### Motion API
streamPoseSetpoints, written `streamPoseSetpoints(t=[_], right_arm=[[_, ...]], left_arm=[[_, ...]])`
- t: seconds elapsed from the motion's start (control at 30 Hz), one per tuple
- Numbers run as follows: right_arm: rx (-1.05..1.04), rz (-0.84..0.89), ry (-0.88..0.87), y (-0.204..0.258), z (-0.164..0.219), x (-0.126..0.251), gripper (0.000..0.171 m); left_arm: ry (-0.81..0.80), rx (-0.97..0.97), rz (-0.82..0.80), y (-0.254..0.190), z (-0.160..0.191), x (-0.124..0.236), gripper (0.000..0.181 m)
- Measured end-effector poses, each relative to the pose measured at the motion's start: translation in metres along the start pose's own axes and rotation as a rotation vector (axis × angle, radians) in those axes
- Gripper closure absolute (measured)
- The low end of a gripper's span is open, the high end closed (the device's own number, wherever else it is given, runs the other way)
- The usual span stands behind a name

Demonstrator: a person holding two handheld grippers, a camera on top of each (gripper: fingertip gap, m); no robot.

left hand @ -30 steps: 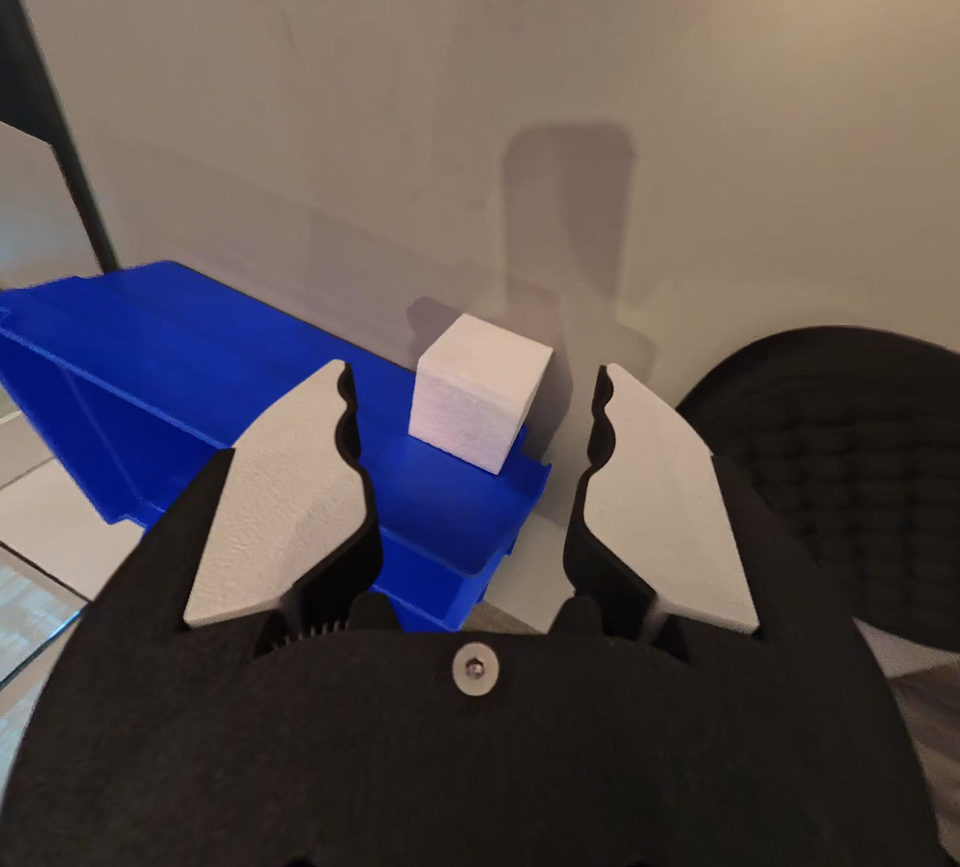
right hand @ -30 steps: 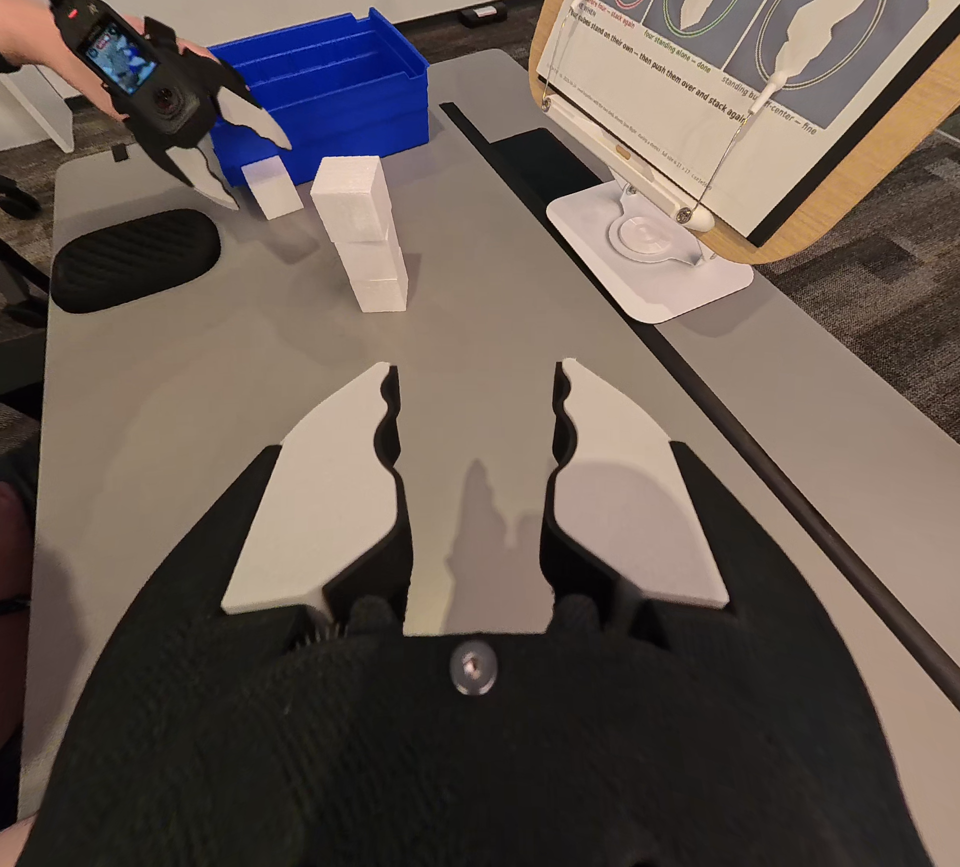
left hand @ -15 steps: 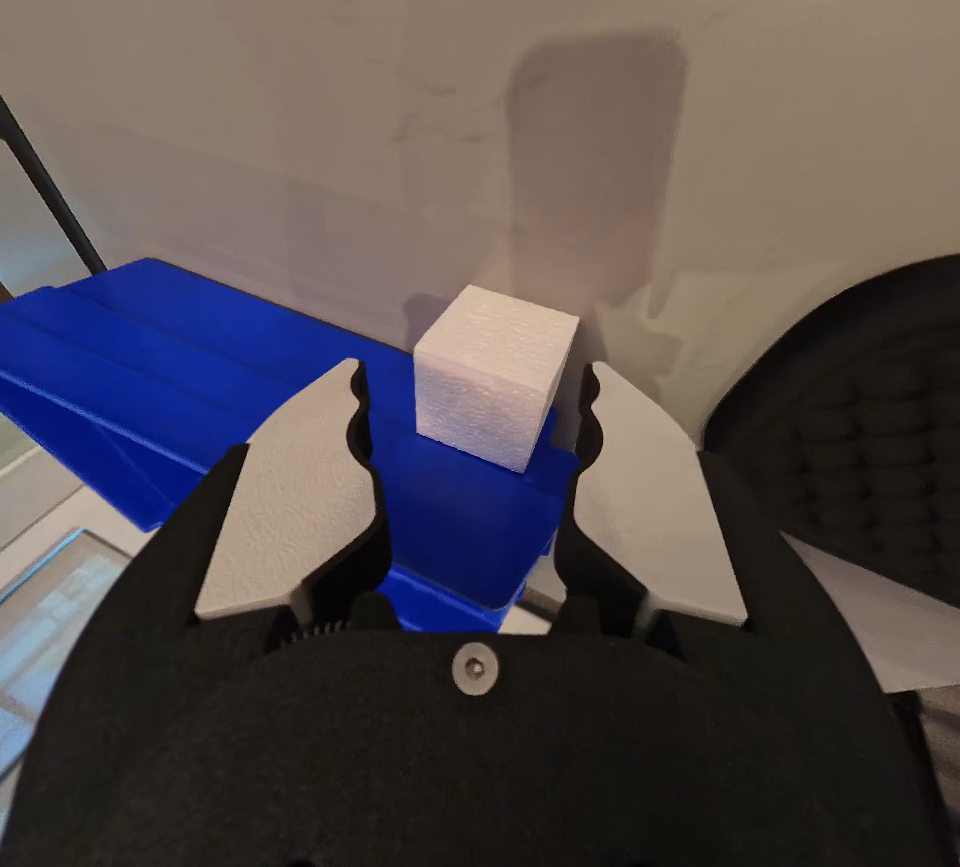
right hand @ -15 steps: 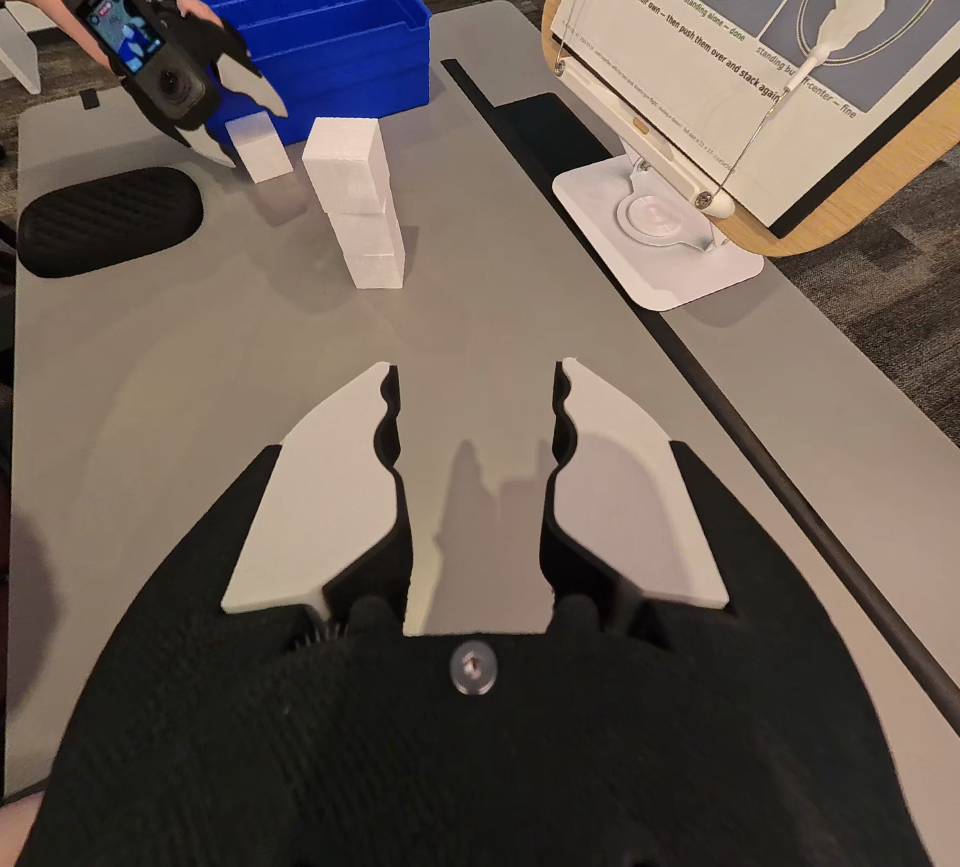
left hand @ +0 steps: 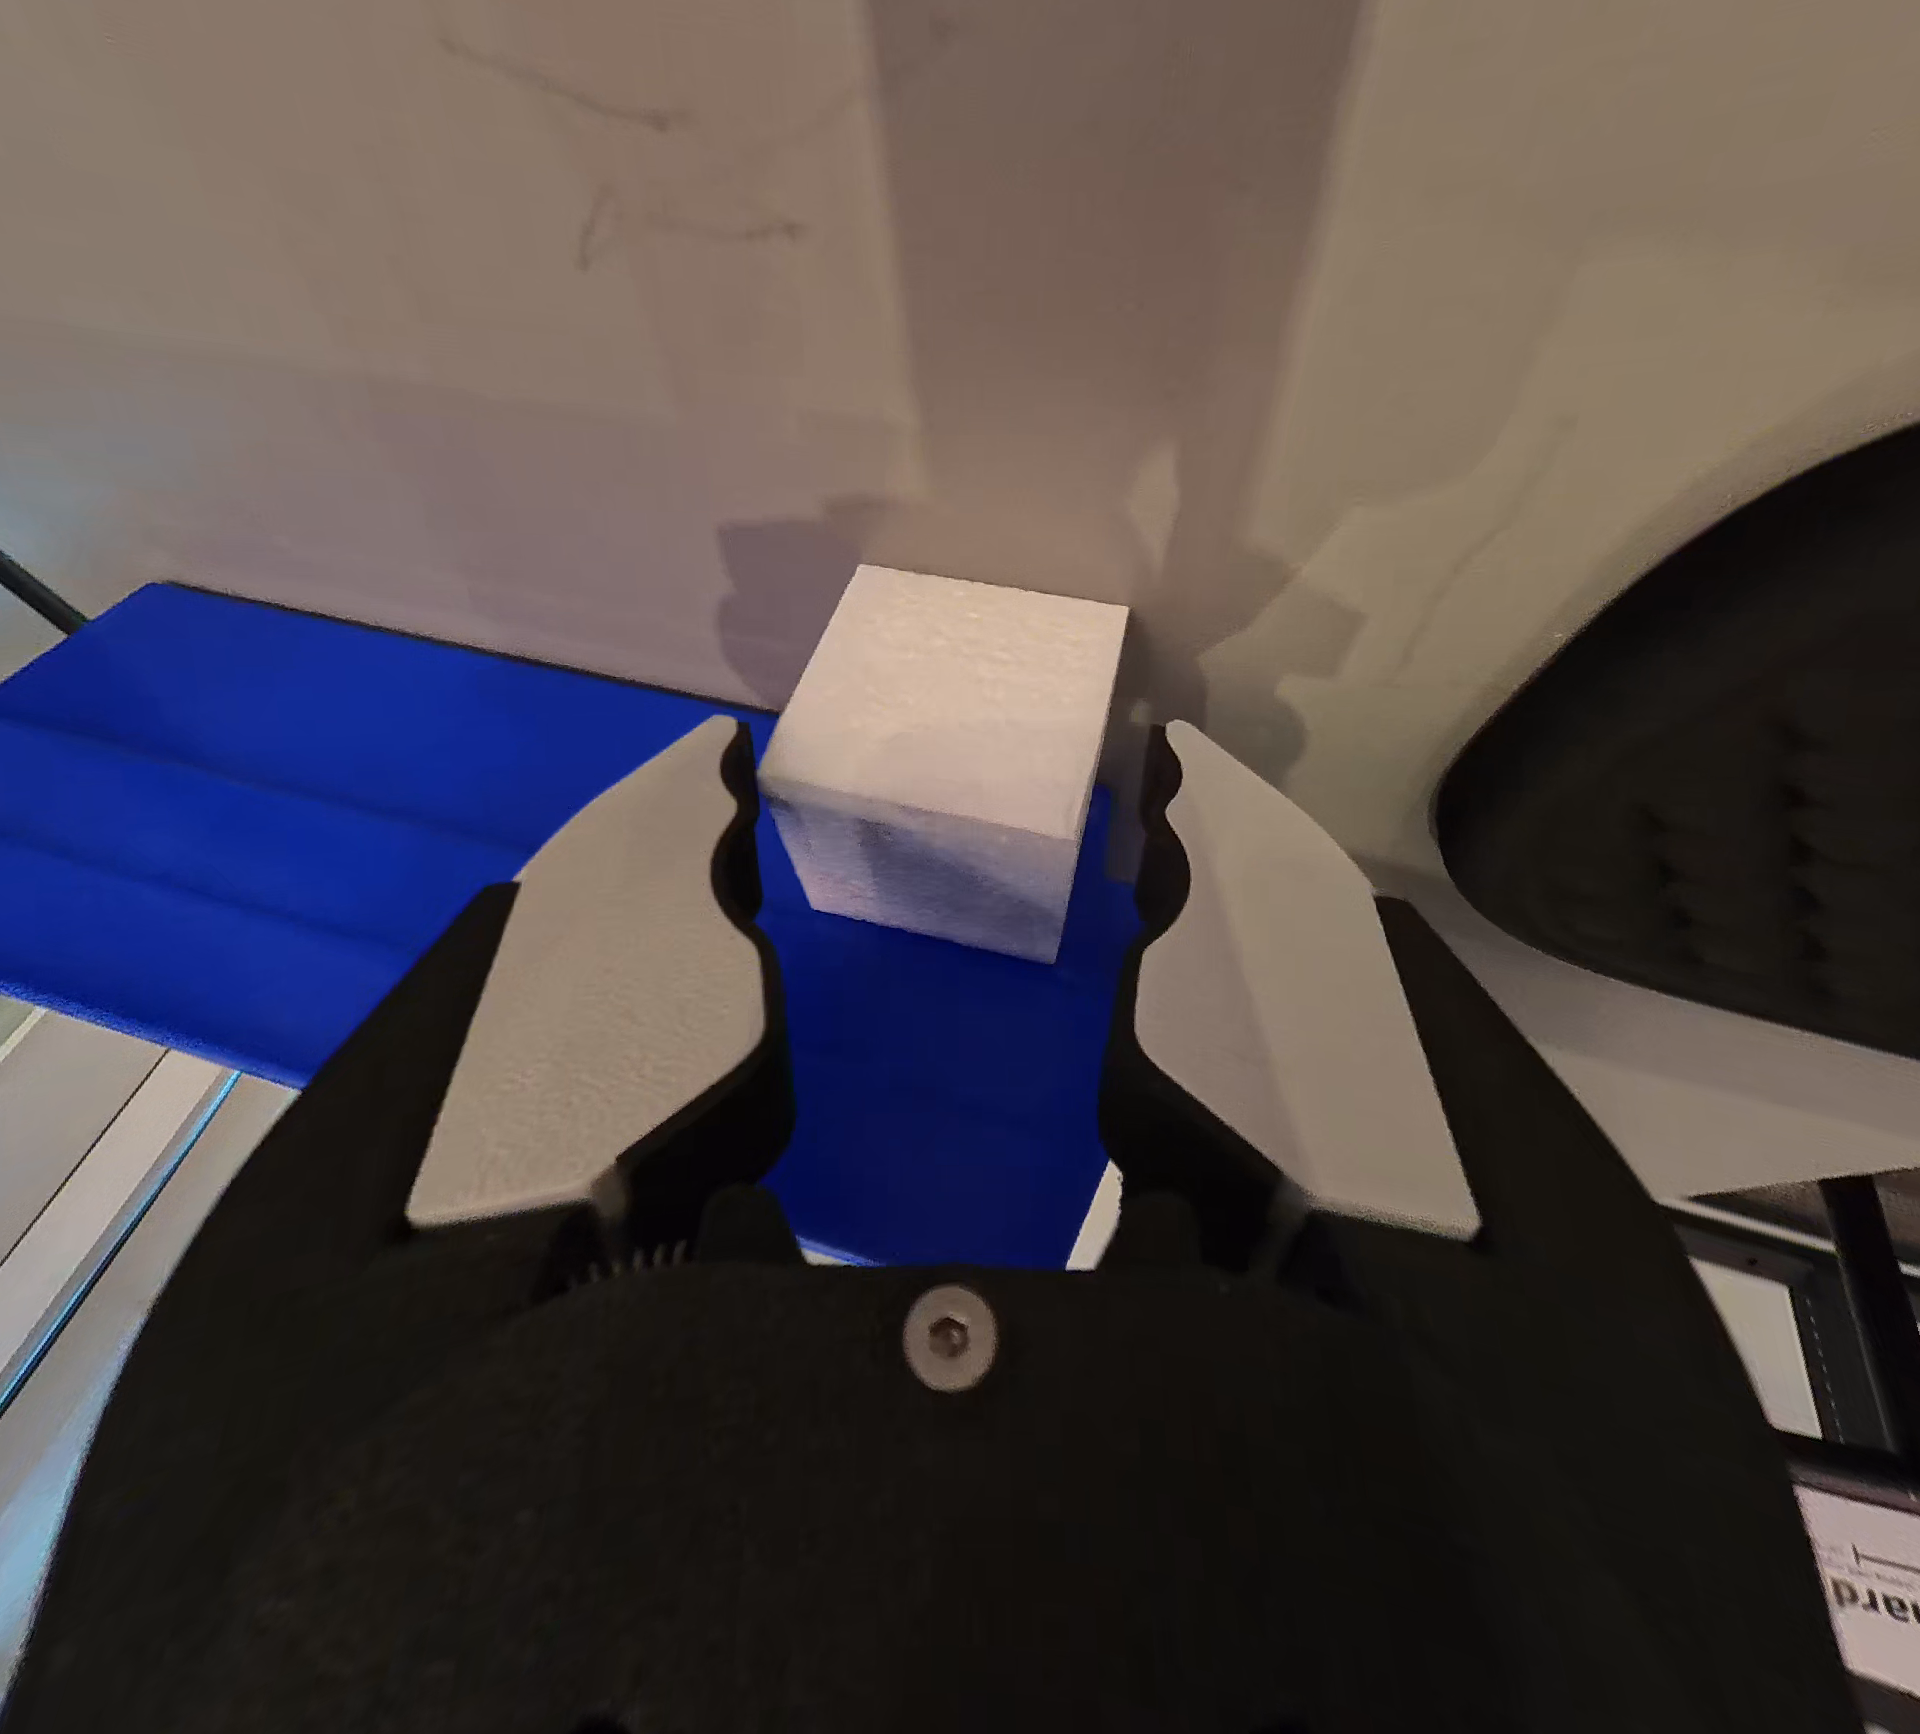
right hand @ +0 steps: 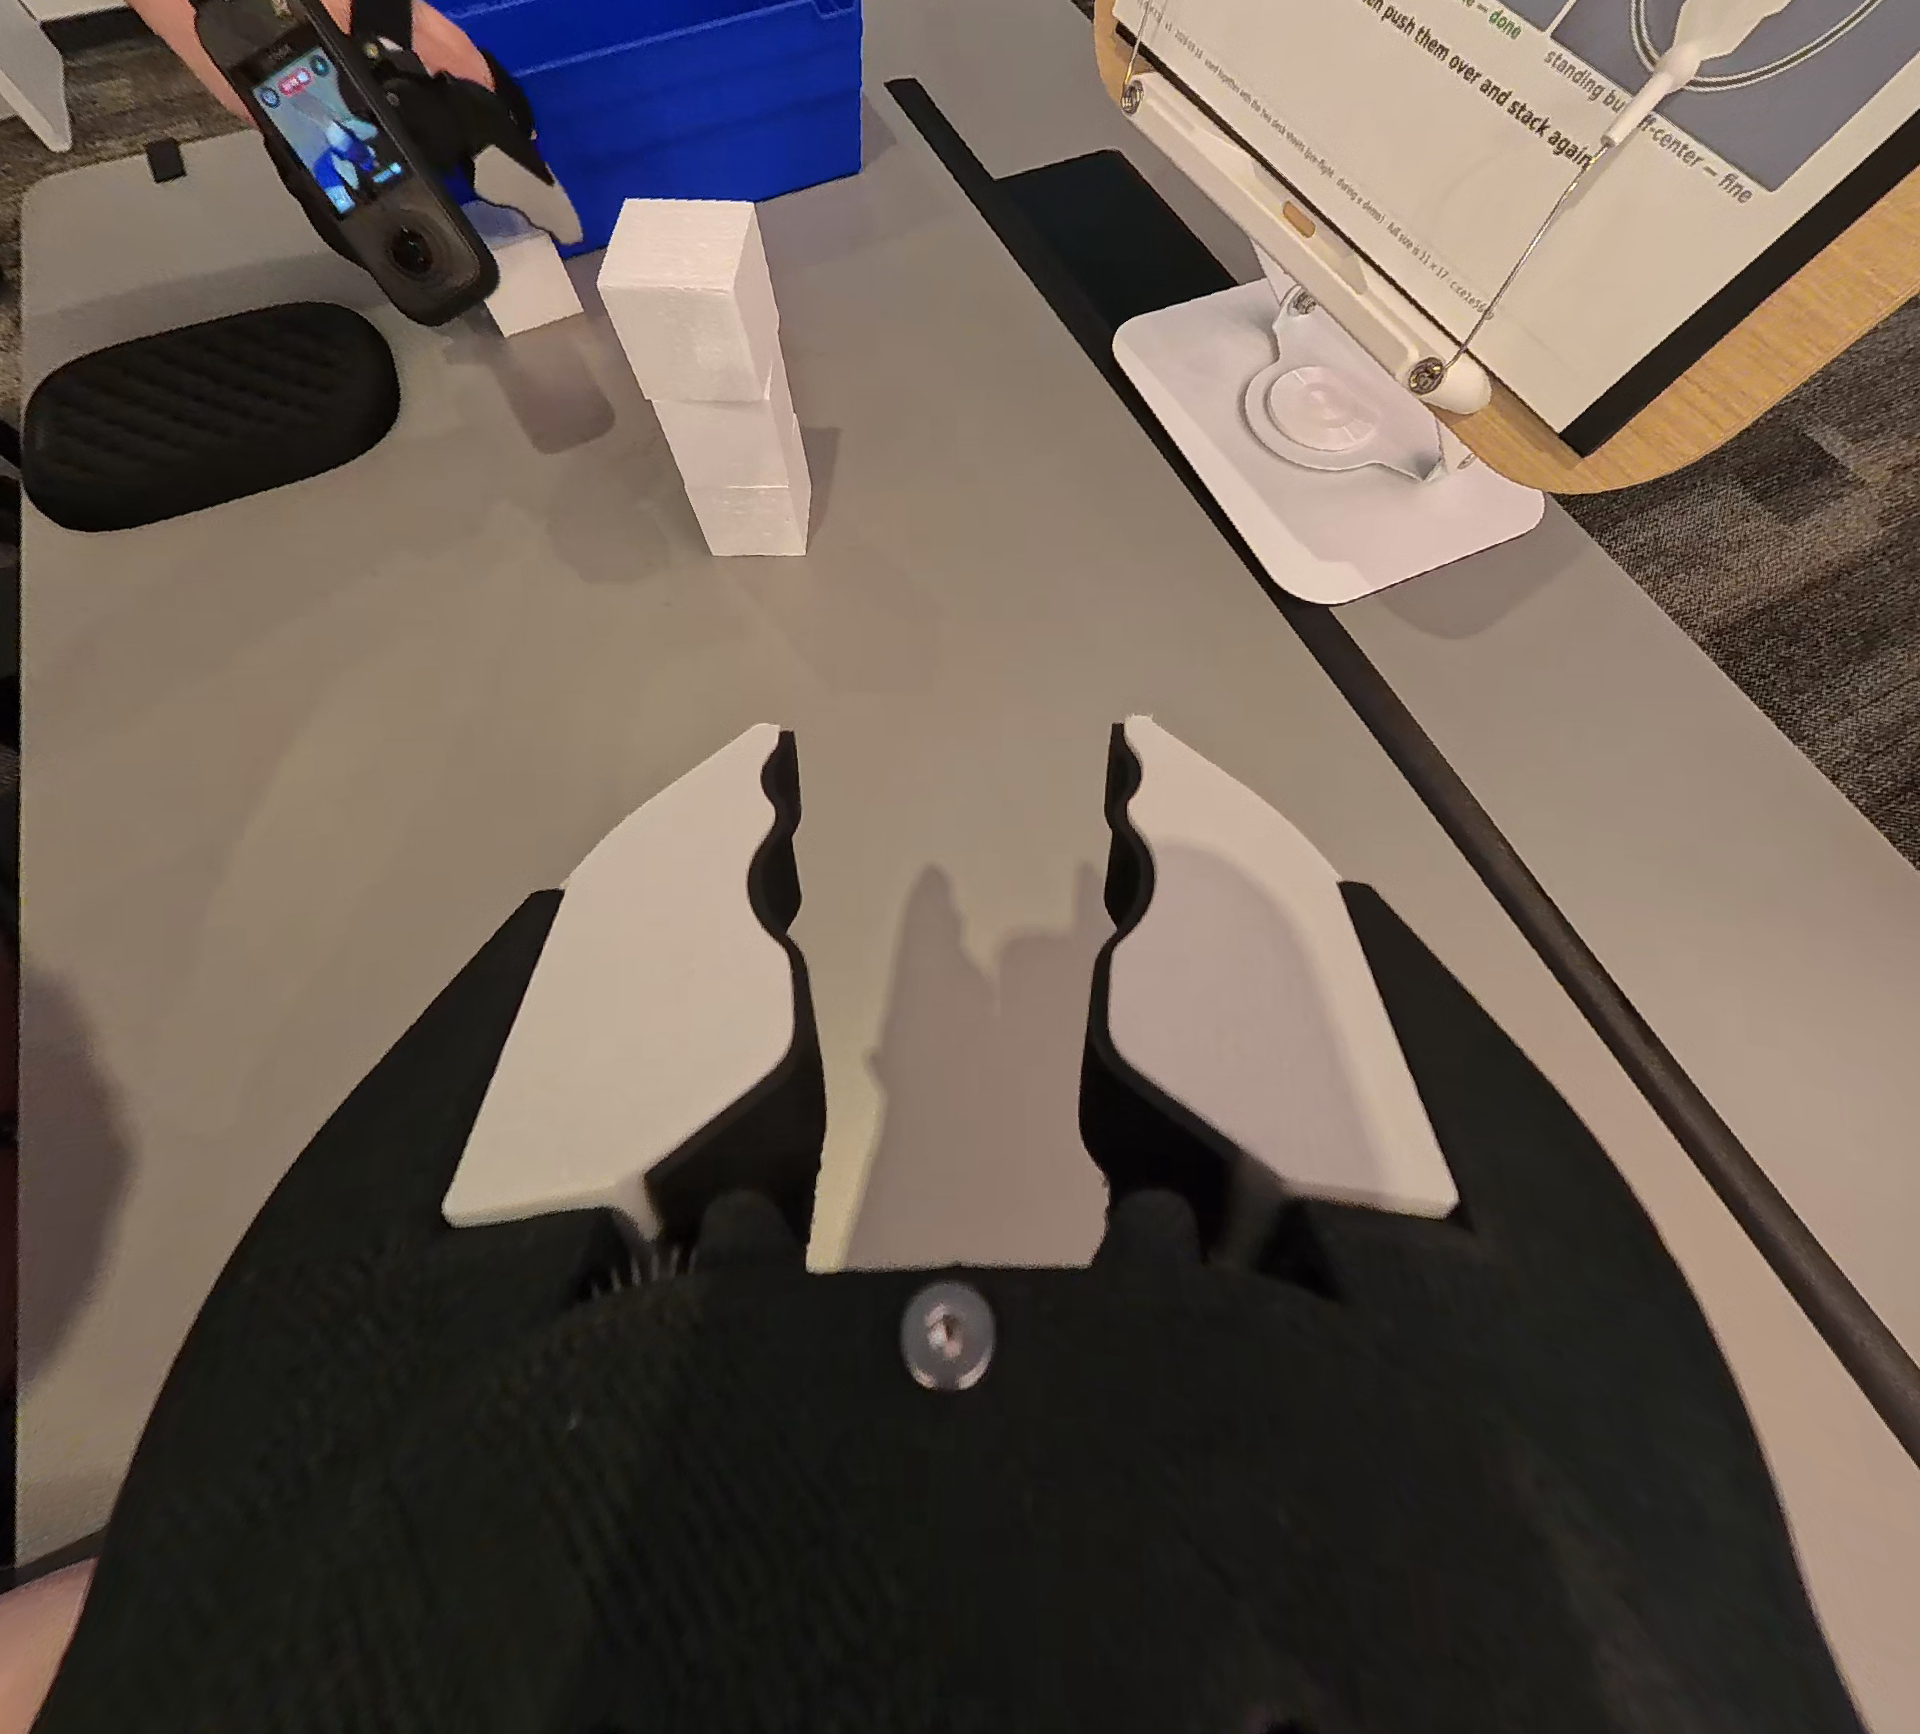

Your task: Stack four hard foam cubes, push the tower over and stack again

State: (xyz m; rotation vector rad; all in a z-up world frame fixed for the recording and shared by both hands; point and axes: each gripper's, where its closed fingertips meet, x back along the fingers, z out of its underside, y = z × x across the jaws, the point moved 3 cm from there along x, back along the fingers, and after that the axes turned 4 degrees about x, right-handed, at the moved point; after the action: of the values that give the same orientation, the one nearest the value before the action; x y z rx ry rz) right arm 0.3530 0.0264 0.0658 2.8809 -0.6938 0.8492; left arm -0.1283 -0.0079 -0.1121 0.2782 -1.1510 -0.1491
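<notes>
Spread left gripper frames a loose white hard-foam cube
Grainy, crisp-edged, by the blue plastic bin; right gripper spread, empty.

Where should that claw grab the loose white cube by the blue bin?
Probably by the loose cube's two opposite flat side faces, coming from above and in front as the open left gripper does now. It lies flat on the table, turned slightly, so square the fingers to those faces.

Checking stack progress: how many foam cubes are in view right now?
4. Three stand stacked on the table: bottom, middle, top. The fourth sits alone beside the blue bin, ahead of the open left gripper. None seem hidden.
</notes>
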Motion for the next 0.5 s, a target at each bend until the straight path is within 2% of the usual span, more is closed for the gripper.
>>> streamPoseSetpoints(t=[0.13, 0.2, 0.5], right_arm=[[0.003, -0.004, 0.001, 0.0008, -0.0005, -0.0002, 0.113], [0.006, -0.007, 0.004, 0.0016, -0.0005, -0.0008, 0.113], [0.008, -0.010, 0.010, 0.0012, -0.0003, -0.0019, 0.113]], left_arm=[[0.041, -0.021, 0.003, -0.0008, 0.0024, -0.0067, 0.112], [0.033, -0.016, -0.003, 0.0008, 0.0012, -0.0068, 0.118], [-0.002, 0.000, -0.019, 0.0015, 0.0000, 0.0025, 0.118]])
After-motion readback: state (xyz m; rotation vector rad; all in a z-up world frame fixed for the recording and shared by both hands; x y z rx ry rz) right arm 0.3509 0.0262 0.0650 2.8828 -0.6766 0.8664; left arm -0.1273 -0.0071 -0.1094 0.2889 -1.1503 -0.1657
